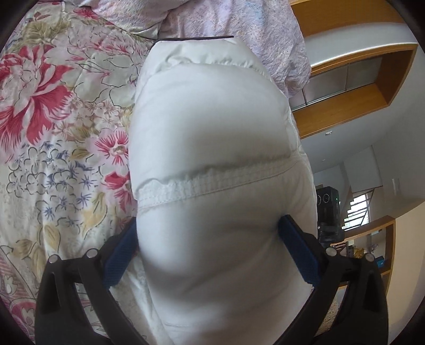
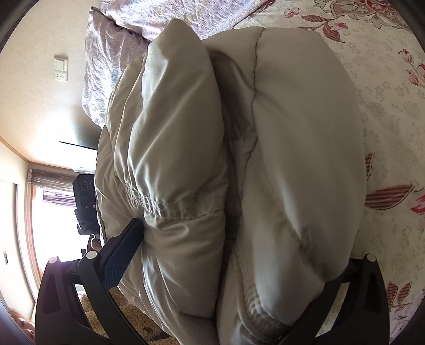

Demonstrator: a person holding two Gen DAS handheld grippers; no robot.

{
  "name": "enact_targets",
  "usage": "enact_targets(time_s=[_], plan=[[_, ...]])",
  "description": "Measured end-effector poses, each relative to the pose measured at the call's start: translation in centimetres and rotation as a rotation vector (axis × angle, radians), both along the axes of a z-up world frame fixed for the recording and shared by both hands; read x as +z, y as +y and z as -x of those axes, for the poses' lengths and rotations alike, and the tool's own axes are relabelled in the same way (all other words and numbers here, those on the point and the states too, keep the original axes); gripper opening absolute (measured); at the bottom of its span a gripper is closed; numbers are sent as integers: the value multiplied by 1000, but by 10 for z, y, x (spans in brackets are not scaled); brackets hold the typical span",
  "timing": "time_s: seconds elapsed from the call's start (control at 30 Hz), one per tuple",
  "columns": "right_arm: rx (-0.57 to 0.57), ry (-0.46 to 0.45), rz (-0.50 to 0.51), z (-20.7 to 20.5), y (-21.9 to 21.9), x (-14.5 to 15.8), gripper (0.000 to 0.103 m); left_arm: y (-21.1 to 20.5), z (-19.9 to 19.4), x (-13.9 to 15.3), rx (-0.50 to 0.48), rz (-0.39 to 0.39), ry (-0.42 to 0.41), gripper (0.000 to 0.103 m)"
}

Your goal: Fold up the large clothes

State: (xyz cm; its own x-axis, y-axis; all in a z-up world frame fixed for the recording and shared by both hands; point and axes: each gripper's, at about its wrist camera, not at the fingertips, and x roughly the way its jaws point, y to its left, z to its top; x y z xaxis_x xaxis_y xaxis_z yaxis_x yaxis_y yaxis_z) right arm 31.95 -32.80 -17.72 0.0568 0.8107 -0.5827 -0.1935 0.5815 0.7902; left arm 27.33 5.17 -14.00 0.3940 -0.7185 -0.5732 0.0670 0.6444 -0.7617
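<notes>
A white puffy quilted jacket (image 1: 209, 127) fills the middle of the left wrist view, held above the floral bedspread (image 1: 58, 119). My left gripper (image 1: 209, 233) is shut on a thick padded fold of it, blue pads pressing both sides. In the right wrist view the same jacket (image 2: 292, 132) looks greyish-beige and bulges in two padded folds. My right gripper (image 2: 231, 238) is shut on this bulk; its left blue pad (image 2: 119, 254) shows, while the right finger is hidden under the fabric.
A crumpled pale lilac blanket (image 1: 239, 24) lies at the bed's far end, also in the right wrist view (image 2: 148, 18). Wooden shelves (image 1: 353, 69) are on the wall. A black camera on a stand (image 1: 329, 212) is beyond the bed. The bedspread (image 2: 385, 106) lies right.
</notes>
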Motion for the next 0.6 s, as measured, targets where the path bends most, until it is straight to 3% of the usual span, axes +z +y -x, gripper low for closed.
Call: enact_targets(time_s=[0.17, 0.6], plan=[[36, -41, -34, 8, 9, 1, 102, -6, 5, 3, 25, 6, -9, 101], [21, -45, -104, 7, 0, -9, 102, -19, 8, 2, 47, 33, -24, 100]])
